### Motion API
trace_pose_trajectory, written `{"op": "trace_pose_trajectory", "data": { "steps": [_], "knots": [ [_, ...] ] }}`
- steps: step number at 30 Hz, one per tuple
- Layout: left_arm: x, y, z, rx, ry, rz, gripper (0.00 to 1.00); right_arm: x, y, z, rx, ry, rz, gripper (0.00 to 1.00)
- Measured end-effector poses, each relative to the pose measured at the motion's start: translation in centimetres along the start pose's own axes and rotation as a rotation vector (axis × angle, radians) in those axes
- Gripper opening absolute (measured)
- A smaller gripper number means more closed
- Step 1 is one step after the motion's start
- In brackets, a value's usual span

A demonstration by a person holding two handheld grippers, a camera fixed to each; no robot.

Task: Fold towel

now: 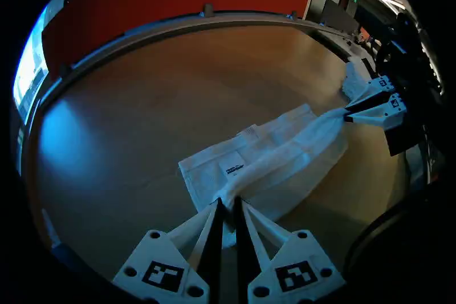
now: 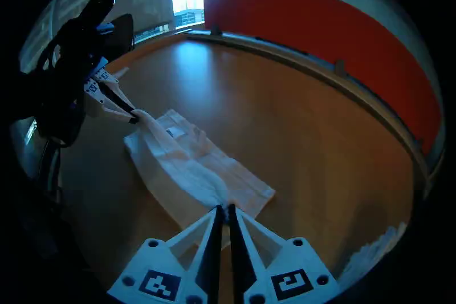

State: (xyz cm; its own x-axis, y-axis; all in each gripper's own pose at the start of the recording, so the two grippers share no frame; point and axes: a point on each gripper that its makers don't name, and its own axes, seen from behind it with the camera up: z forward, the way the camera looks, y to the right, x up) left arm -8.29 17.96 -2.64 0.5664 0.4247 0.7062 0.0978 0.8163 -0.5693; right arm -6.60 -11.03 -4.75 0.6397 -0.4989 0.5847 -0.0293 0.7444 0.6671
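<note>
Jaws nearly closed, the left gripper (image 1: 228, 208) and right gripper (image 2: 223, 213) each pinch 1 end of the white towel's (image 1: 268, 161) bunched edge. The rest lies on the wooden table (image 1: 142, 104). The fold looks begun; laying the edge over remains.

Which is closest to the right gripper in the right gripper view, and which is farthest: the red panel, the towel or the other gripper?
1. The towel: pinched in the jaws of the right gripper, bottom middle.
2. The left gripper: upper left, holding the far end of the towel.
3. The red panel: upper right, beyond the far edge of the table.
</note>
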Motion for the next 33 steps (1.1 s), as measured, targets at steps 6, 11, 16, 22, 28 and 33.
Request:
{"op": "trace_pose_trajectory", "data": {
  "steps": [6, 11, 16, 22, 28, 33],
  "knots": [
    [-0.2, -0.8, 1.6, 0.023, -0.002, 0.014, 0.17, -0.8, 0.6, 1.2, -0.004, -0.022, 0.012, 0.1],
    [-0.1, -2.0, 2.8, 0.068, 0.002, 0.035, 0.33, -1.4, 1.3, 2.2, -0.018, -0.042, -0.001, 0.24],
    [0.2, -3.2, 3.7, 0.107, -0.004, 0.049, 0.42, -1.8, 2.2, 2.9, -0.044, -0.059, -0.024, 0.38],
    [1.1, -4.2, 4.0, 0.136, 0.007, 0.05, 0.49, -1.4, 3.7, 3.5, -0.095, -0.057, -0.029, 0.46],
    [2.0, -5.2, 3.4, 0.167, 0.023, 0.054, 0.76, -0.6, 5.1, 3.5, -0.137, -0.044, -0.016, 0.58],
    [2.2, -5.6, 2.6, 0.178, 0.034, 0.043, 0.96, 0.0, 5.8, 3.0, -0.163, -0.025, -0.009, 0.72]
  ]
}}
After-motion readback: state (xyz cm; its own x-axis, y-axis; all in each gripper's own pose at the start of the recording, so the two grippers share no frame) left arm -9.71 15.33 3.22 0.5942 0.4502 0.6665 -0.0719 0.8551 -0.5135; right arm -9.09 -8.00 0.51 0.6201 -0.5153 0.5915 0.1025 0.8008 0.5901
